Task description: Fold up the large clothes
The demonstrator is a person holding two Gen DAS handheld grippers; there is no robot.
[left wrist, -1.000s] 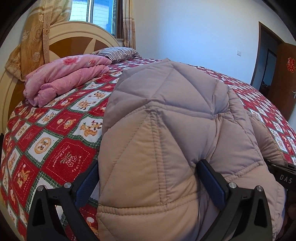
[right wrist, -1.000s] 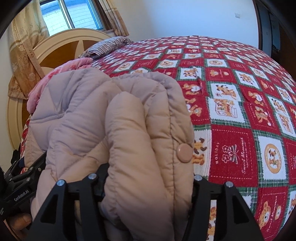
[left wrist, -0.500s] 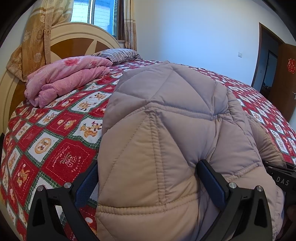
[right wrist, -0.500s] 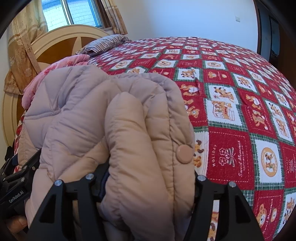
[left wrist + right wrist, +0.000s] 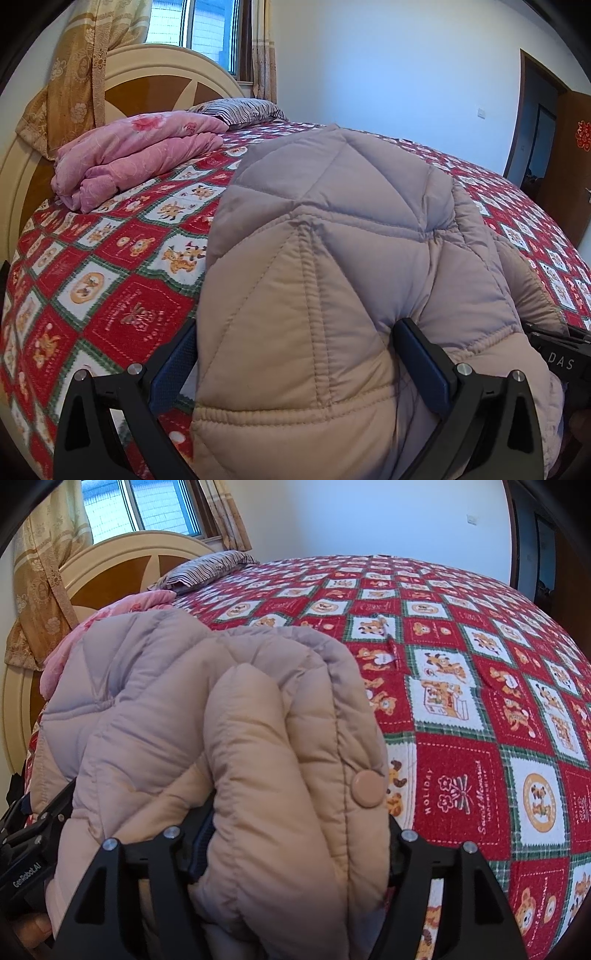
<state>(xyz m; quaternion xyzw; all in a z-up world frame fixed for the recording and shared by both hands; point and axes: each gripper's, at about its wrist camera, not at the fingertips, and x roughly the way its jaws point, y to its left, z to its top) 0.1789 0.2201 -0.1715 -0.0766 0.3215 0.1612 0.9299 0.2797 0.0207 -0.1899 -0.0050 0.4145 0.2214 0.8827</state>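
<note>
Right wrist view: folded quilted coat [image 5: 229, 716] bulges between the opening right tool [image 5: 295, 834], pads still touching.

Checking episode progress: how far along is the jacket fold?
Done: the puffy jacket already sits doubled into a thick bundle on the bedspread. In hand: the left gripper clamps one end; the right gripper has the rolled snap-button edge between its jaws, which are opening. Left: release the bundle, perhaps tidy it. Nothing shows where it goes.
</note>
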